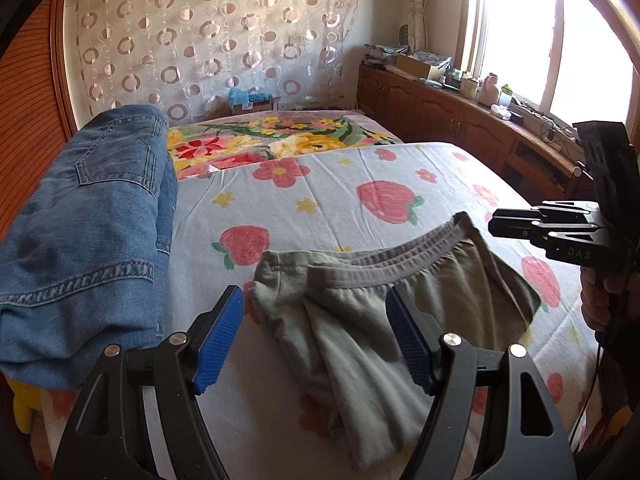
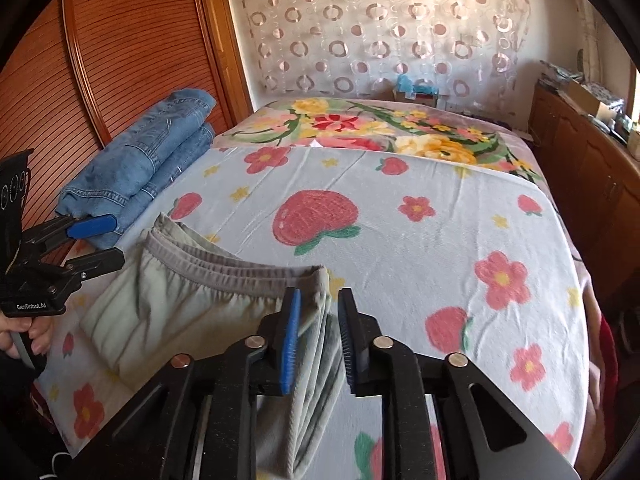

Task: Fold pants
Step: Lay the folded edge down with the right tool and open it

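On the bed (image 2: 420,216) | grey-green pants (image 1: 360,320) lie folded lengthwise, waistband away from the holder, legs trailing toward the near edge | right tongs (image 2: 318,340) straddle the waistband's right corner, parted, not clenched | left tongs (image 1: 316,336) released, above left half | folded jeans (image 1: 80,220) far left.

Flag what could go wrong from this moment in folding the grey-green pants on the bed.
1. The right tongs straddle the pants at a stacked edge near the waistband; closing may catch only some layers, so the fold could splay.
2. The left tongs are wide open over bunched fabric, so that side may drag unevenly.
3. The folded jeans lie close by on the strawberry-print sheet and could be bumped.
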A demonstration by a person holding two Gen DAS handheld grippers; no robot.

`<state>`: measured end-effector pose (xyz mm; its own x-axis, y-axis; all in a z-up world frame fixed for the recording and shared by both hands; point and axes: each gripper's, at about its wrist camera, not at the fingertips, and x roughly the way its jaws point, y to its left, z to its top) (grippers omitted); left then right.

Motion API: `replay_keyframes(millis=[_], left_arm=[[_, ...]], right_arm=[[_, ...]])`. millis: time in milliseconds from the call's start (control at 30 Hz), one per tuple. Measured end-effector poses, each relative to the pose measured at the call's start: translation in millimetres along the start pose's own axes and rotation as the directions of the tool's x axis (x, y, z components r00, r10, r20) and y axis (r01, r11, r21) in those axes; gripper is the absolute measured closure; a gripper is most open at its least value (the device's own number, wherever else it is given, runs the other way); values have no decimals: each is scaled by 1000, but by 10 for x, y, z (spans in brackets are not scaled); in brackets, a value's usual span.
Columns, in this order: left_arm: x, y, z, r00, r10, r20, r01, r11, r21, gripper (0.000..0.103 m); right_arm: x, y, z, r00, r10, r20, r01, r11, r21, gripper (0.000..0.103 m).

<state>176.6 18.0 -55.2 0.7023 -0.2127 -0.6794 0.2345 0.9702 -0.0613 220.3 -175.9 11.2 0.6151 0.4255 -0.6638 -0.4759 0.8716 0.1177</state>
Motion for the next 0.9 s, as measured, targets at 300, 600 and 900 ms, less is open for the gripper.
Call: replay_keyframes(millis=[300,600,900], left_arm=[[-180,-116,-191,1000,-10,12,10,1000,8,28],[-323,-170,-495,1000,-17,-1,17,1000,-8,29],[-360,-210,-771,998,-49,-35,49,999,-11,51]], right_arm=[[-273,86,-292,1000,-11,-3,11,1000,10,77],[-569,90,-533,1000,-17,-4,17,1000,17,67],[-788,103,-786,1000,-20,-12,20,999,27,67]])
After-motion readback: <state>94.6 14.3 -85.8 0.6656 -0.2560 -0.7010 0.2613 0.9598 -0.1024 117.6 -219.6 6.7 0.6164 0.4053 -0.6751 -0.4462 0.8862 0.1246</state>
